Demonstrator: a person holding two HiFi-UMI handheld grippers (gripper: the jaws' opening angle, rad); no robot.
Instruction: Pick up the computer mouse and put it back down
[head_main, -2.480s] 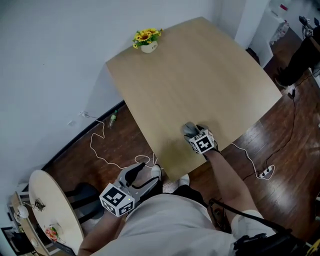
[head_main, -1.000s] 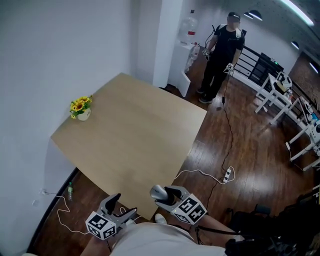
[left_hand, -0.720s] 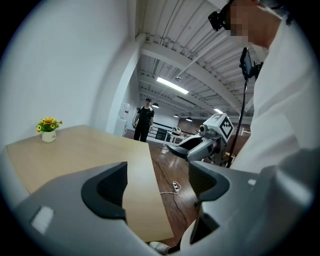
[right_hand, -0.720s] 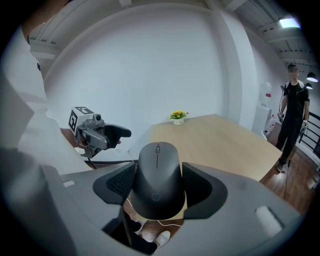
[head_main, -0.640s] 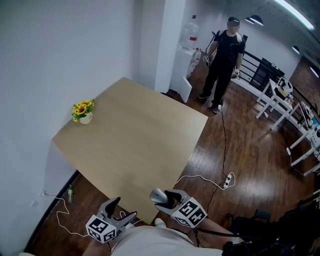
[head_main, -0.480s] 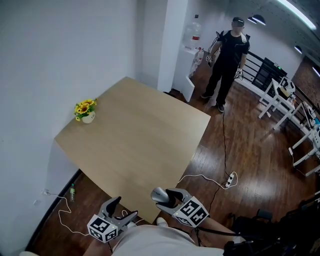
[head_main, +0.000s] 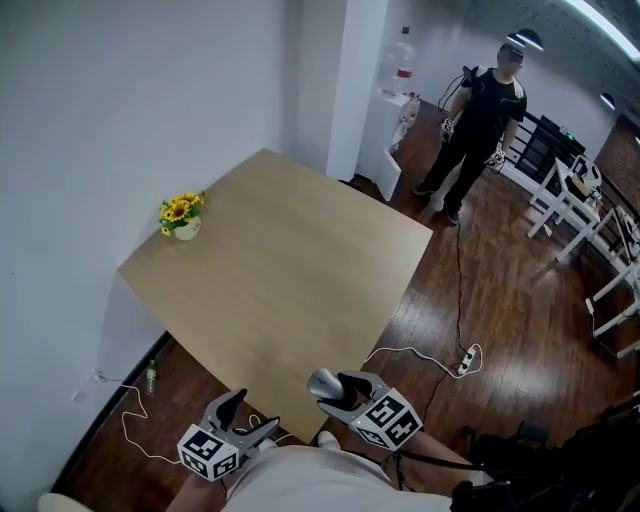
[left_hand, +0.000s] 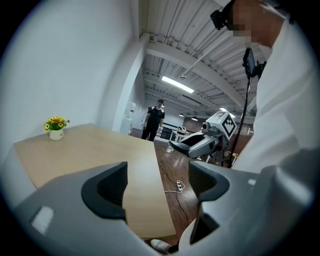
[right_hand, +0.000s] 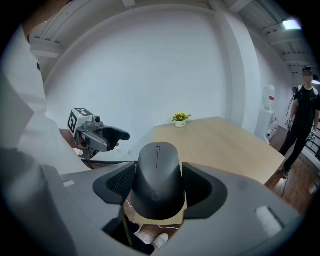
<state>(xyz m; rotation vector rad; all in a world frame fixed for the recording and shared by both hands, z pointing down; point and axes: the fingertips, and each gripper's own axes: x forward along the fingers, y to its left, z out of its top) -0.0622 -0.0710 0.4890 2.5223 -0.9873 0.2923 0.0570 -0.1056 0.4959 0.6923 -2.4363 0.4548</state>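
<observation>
Dark wooden floor (head_main: 510, 290) fills the right side of the head view, and a white wall (head_main: 100, 120) fills the left. A pale wooden table (head_main: 290, 250) stands against that wall, and its top is bare but for one thing at the far left corner. A person (head_main: 485, 120) in dark clothes stands on the floor well beyond the table, near a white water cooler (head_main: 398, 80).

At the bottom of the head view are the two grippers, each with its marker cube. The right gripper (head_main: 332, 386) sits at the table's near edge, jaws closed on the flanks of the mouse (right_hand: 157, 180). The mouse is black and sits nose forward between the pads, held up in the air and not touching the tabletop (its scroll wheel points towards the far end of the table). The left gripper (left_hand: 157, 185) is beside the right one, off the table's near corner and above the floor. Its jaws stand apart with nothing between them.

A small pot of yellow flowers (head_main: 182, 212) stands on that far left corner. A white power strip (head_main: 466, 362) lies on the floor to the right of the table, and a thin white cable runs from it. A small bottle (head_main: 151, 377) lies by the wall.
</observation>
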